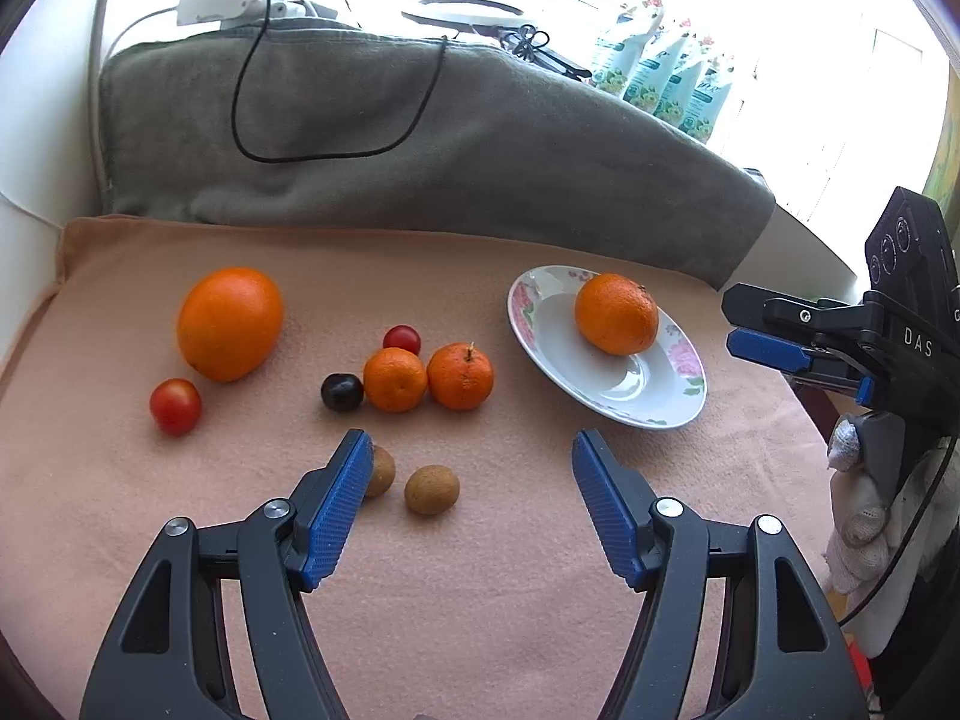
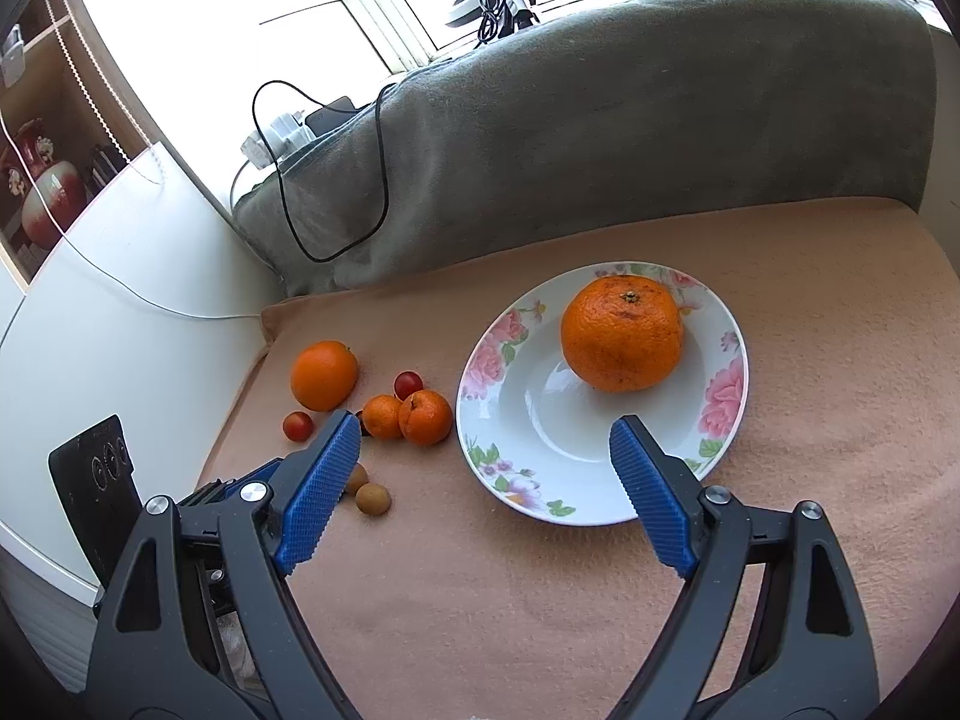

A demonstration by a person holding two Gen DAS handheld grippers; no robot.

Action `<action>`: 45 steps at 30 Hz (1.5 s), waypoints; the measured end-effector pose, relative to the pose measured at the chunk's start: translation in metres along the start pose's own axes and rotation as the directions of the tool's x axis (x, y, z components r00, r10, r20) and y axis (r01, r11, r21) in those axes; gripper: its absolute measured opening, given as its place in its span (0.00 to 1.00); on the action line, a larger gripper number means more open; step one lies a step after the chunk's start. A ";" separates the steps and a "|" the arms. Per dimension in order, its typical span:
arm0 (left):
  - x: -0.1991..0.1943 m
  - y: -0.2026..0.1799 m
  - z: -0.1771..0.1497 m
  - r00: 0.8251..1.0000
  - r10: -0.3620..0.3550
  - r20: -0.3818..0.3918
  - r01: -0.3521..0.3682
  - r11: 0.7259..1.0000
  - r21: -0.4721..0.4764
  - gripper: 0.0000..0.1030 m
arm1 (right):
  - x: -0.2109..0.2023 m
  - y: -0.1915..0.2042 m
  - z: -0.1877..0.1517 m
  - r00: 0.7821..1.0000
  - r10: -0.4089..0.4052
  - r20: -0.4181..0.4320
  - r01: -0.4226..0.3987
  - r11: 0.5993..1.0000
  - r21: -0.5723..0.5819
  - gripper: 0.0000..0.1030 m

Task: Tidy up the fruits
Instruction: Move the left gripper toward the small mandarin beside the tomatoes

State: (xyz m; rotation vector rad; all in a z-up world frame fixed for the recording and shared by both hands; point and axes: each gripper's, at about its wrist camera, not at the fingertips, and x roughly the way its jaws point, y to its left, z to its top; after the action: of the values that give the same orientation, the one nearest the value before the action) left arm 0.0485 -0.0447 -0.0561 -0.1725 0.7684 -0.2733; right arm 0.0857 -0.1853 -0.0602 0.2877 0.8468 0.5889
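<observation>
A floral plate (image 1: 672,402) (image 2: 729,372) on the pink cloth holds one orange (image 1: 616,314) (image 2: 622,333). Left of it lie a large orange (image 1: 230,323) (image 2: 323,375), two mandarins (image 1: 395,379) (image 1: 460,376) (image 2: 425,417), two cherry tomatoes (image 1: 175,406) (image 1: 402,339), a dark plum (image 1: 341,392) and two brown longans (image 1: 431,489) (image 2: 372,498). My left gripper (image 1: 471,453) is open and empty just above the longans. My right gripper (image 2: 486,435) is open and empty over the plate's near rim; it also shows in the left wrist view (image 1: 735,324).
A grey blanket (image 1: 420,138) rises behind the pink cloth (image 1: 480,600), with a black cable (image 1: 336,150) looped on it. Bottles (image 1: 660,78) and a ring light stand on the windowsill. A white wall panel (image 2: 120,312) borders the left side.
</observation>
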 end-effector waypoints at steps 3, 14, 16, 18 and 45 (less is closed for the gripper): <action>-0.009 0.012 -0.004 1.000 0.020 0.011 -0.020 1.000 -0.018 0.67 | 0.002 0.004 0.000 1.000 0.003 -0.004 -0.003 1.000 -0.008 0.85; -0.026 0.043 -0.019 0.998 0.063 0.015 -0.062 0.996 -0.067 0.67 | 0.010 0.026 0.000 1.000 0.011 -0.015 -0.012 0.996 -0.086 0.85; -0.026 0.047 -0.023 0.998 0.063 0.008 -0.062 0.995 -0.073 0.67 | 0.012 0.031 0.001 1.000 0.007 -0.016 -0.009 0.994 -0.105 0.85; -0.025 0.050 -0.026 0.998 0.064 -0.001 -0.064 0.995 -0.077 0.67 | 0.015 0.036 0.001 1.000 0.007 -0.022 -0.010 0.991 -0.130 0.85; 0.004 0.066 -0.031 0.998 -0.007 -0.068 0.000 0.995 -0.103 0.39 | 0.106 0.095 -0.006 0.971 -0.108 -0.214 -0.016 0.862 -0.507 0.54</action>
State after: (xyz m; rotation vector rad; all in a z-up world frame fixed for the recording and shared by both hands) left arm 0.0415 0.0149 -0.0968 -0.2629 0.8510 -0.2439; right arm 0.1007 -0.0461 -0.0853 -0.2908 0.8904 0.7880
